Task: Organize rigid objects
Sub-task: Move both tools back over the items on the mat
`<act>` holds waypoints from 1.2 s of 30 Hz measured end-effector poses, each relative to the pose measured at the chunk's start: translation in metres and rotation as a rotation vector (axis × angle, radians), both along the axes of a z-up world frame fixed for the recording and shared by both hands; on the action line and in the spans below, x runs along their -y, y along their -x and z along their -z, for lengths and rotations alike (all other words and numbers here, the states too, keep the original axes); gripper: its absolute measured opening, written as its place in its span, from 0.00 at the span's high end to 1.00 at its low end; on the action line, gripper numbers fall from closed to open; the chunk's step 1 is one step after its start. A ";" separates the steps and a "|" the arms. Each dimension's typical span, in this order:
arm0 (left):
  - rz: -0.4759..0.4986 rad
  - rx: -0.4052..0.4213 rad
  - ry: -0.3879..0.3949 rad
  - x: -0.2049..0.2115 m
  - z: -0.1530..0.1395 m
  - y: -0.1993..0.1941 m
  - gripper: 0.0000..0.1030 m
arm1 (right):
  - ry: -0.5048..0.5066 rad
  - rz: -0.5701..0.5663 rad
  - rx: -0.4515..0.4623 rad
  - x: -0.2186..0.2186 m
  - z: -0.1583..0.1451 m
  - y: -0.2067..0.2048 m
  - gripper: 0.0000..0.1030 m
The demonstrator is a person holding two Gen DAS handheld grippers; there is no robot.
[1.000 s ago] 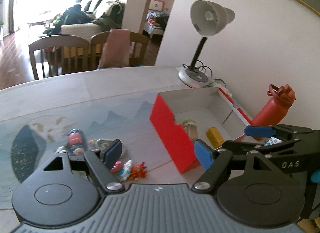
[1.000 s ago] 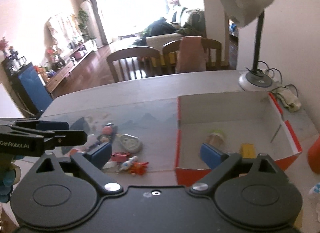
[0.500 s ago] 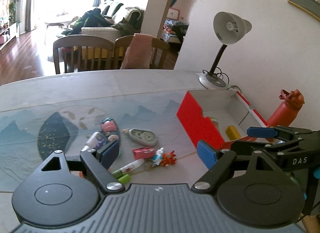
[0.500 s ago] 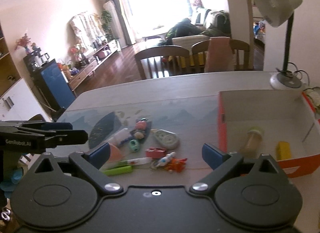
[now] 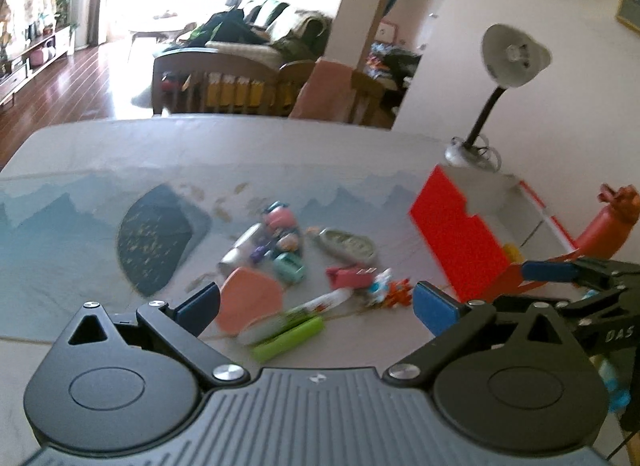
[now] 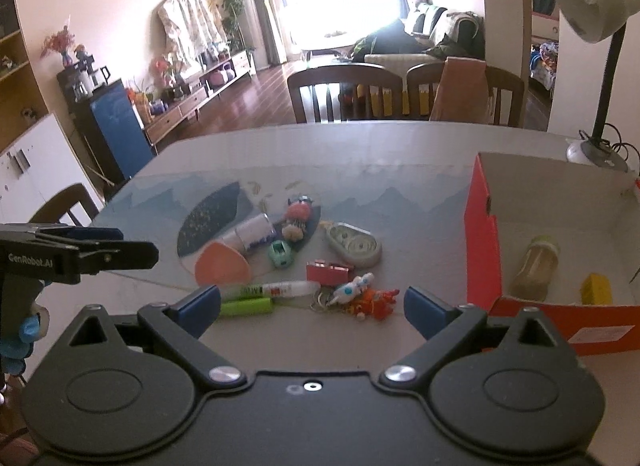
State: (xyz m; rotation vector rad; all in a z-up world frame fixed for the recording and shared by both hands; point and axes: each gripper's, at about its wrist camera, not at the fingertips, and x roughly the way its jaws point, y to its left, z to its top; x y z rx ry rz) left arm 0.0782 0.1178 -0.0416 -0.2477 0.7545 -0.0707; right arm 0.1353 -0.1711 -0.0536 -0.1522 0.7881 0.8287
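Note:
A pile of small items lies on the table mat: an orange fan-shaped piece [image 6: 222,264], a silver can [image 6: 253,233], a green marker [image 6: 246,307], a white tube [image 6: 280,288], a red clip [image 6: 329,272], a tape dispenser [image 6: 354,244] and toy key rings [image 6: 362,294]. The orange fan-shaped piece [image 5: 250,298] and the green marker [image 5: 288,338] also show in the left wrist view. A red box [image 6: 484,242] at the right holds a small jar [image 6: 536,264] and a yellow block [image 6: 597,288]. My left gripper [image 5: 316,306] and right gripper [image 6: 312,304] are both open and empty, hovering just short of the pile.
A desk lamp [image 6: 600,65] stands at the far right corner by the wall. A red bottle [image 5: 604,225] stands right of the box. Chairs [image 6: 348,93] line the table's far edge. Each gripper shows at the edge of the other's view.
Both grippers have swung left and pulled back from the red box, so the pile of small items now sits between their open fingers.

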 end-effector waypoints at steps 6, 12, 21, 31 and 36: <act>-0.035 -0.086 0.005 -0.020 0.039 -0.005 0.00 | 0.048 -0.002 -0.003 -0.008 0.022 -0.009 0.07; -0.074 -0.090 0.016 -0.031 0.059 -0.016 0.00 | 0.095 -0.019 -0.005 -0.022 0.044 -0.020 0.10; -0.136 -0.145 -0.017 -0.019 0.084 -0.050 0.00 | 0.133 -0.021 -0.003 -0.042 0.068 -0.040 0.17; -0.217 -0.167 -0.026 -0.008 0.101 -0.072 0.00 | 0.201 -0.152 0.051 -0.065 0.087 -0.059 0.23; -0.257 -0.176 -0.031 -0.003 0.109 -0.079 0.00 | 0.222 -0.214 0.067 -0.072 0.096 -0.068 0.25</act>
